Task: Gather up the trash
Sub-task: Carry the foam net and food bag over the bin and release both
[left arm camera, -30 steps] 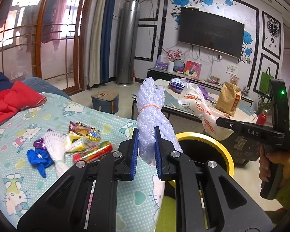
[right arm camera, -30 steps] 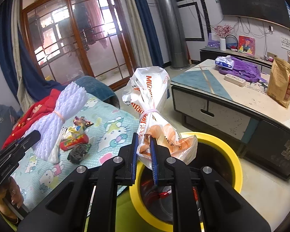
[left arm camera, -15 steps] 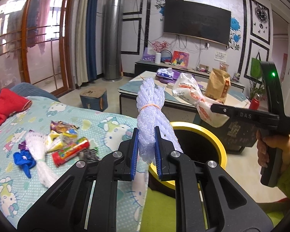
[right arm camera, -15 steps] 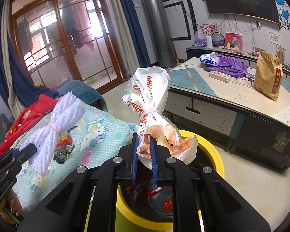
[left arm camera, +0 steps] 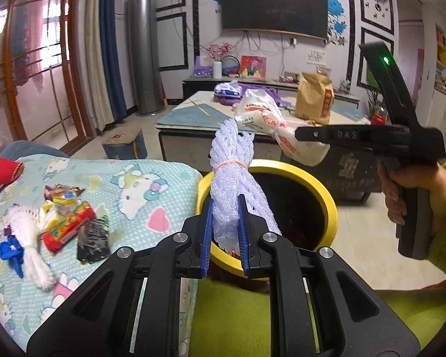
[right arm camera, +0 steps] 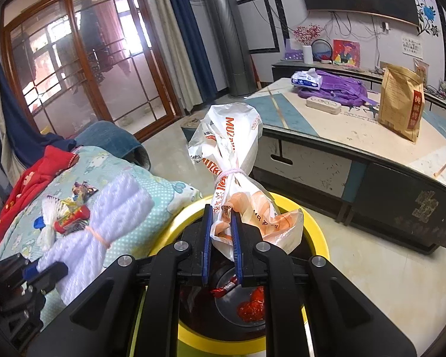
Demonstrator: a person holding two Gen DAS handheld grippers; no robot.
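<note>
Now both clamped bundles, foam net (left arm camera: 227, 175) and bag (right arm camera: 232, 178), overhang the bin's yellow rim (right arm camera: 318, 238).

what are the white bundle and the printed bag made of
Bundle: looks like soft foam netting, matte white, with an open mesh texture, cinched by a rubber band. Bag: thin plastic film, glossy and crinkled, half see-through, with orange print, tied at its neck.

My left tool (left arm camera: 225, 235) has blue pads on white foam netting (left arm camera: 233, 184); the bin (left arm camera: 327, 196) rim is yellow; the bedsheet (left arm camera: 139, 184) is aqua, cat-patterned.
</note>
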